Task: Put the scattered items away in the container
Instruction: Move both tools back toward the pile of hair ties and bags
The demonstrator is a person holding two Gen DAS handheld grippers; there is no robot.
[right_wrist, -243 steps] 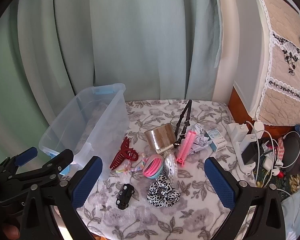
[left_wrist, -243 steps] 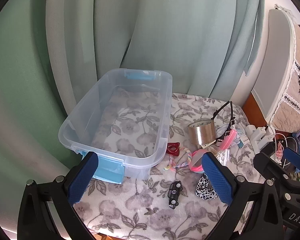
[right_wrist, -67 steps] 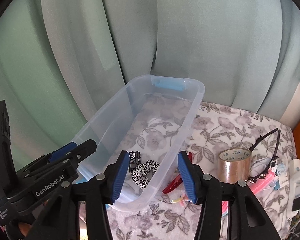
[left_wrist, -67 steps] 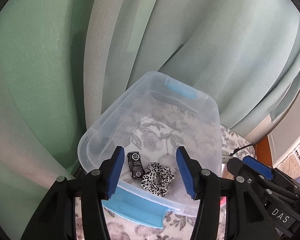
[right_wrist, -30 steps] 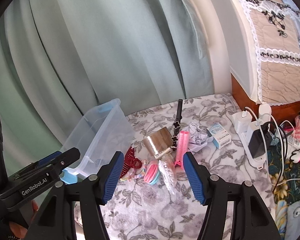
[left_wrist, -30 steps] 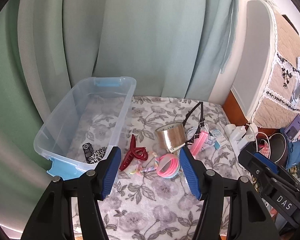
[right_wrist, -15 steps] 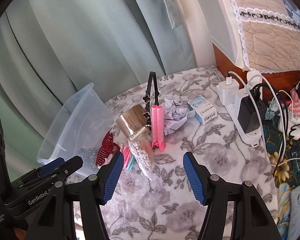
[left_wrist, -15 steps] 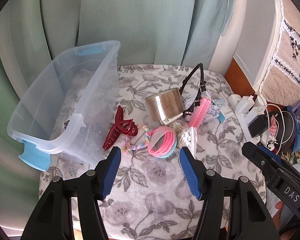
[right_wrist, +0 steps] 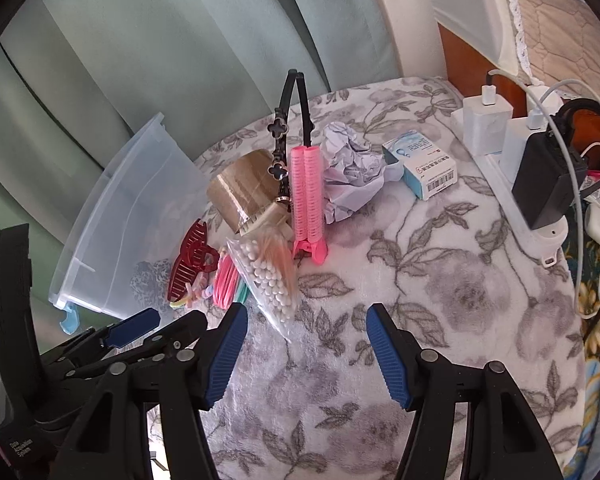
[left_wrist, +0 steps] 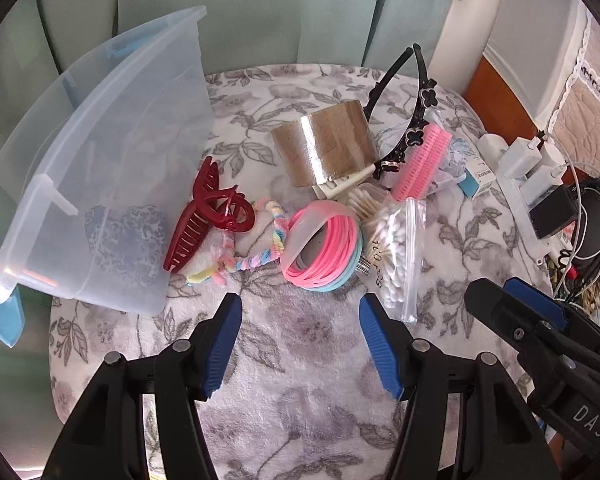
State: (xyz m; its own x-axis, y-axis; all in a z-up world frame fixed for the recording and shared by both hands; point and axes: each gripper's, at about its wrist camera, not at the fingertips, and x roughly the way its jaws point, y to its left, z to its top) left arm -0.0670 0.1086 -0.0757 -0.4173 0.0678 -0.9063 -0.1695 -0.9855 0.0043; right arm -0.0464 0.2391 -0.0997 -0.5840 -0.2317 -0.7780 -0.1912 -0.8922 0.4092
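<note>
— Clear plastic is what the container [left_wrist: 100,168] is made of; it is seen at the left edge of the surface [left_wrist: 300,400], and a dark patterned thing, blurred through the wall, is already lying inside. Where are the other items found?

— They are heaped just beside its wall: a red hair claw [left_wrist: 208,216] nearest the wall, a pastel braided tie [left_wrist: 260,248], a stack of pink and blue bands [left_wrist: 324,252], a bag of cotton buds [left_wrist: 396,256], a roll of tape [left_wrist: 324,144], a pink comb [left_wrist: 420,160] and a black headband [left_wrist: 396,92]. A small box [right_wrist: 420,168] and crumpled paper [right_wrist: 348,168] are placed further right.

— How are the tools held?

— The left tool [left_wrist: 300,340] is kept open with nothing between its pads, above bare cloth just before the bands. The right tool [right_wrist: 304,352] is also open and empty, near the tip of the bag.

— What could go wrong?

— Probably the heap itself is the risk. The things are touching and overlapping, so two may be pinched together, or the headband may be dragged along. The slippery bag may be lost from the pads, and the light container may be pushed if the claw is approached too close to the wall.
</note>
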